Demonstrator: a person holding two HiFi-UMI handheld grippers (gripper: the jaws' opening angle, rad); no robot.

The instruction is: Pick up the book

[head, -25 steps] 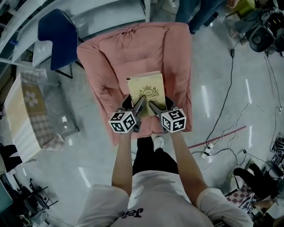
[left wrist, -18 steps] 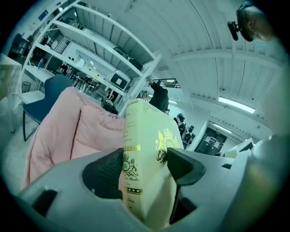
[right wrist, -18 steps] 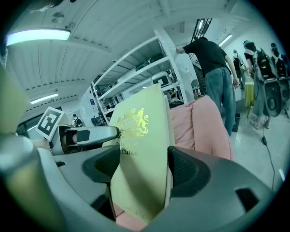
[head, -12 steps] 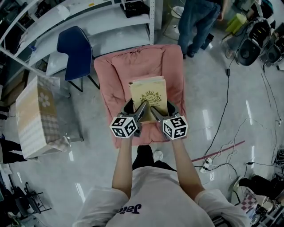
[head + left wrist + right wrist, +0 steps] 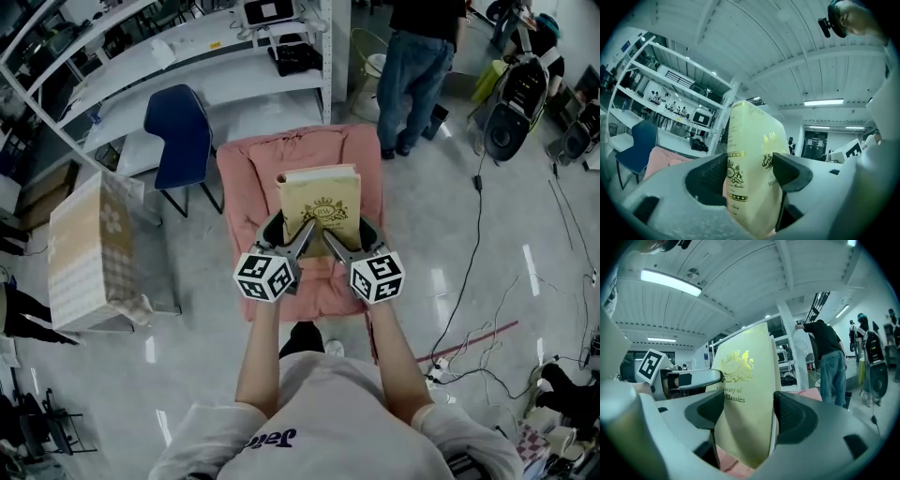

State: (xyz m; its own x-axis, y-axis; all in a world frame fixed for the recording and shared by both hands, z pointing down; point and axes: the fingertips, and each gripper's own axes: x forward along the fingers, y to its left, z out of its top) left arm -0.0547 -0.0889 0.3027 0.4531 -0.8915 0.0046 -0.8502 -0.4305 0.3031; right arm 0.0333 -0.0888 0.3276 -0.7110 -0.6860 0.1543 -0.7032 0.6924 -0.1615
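**Over the pink cushion (image 5: 246, 169): book (image 5: 321, 202) gripped from the near side by both tools**

Above the cushion, mid-scene, the book sits between the two grippers, long axis running near-to-far, straight away from the person. Both hold its near end: left gripper (image 5: 298, 234) near the left corner, right gripper (image 5: 334, 237) near the right corner. Neither is nearer; the hold is symmetric.

Left gripper view: jaws clenched on the book (image 5: 750, 159), spine side facing the camera. Right gripper view: jaws clamped across the cover (image 5: 745, 394), gilt crest visible above the pads.

My read: the book looks clear of the cushion or nearly so, with its far end unsupported. Continuing the lift needs both grippers rising together, or it twists.

Surroundings: blue chair (image 5: 181, 131) far-left beside the cushion, patterned box (image 5: 89, 244) left, shelving (image 5: 216, 47) far, a person standing (image 5: 417, 66) far-right, cables (image 5: 469, 319) on the floor right. Nothing seen above the book to block it.
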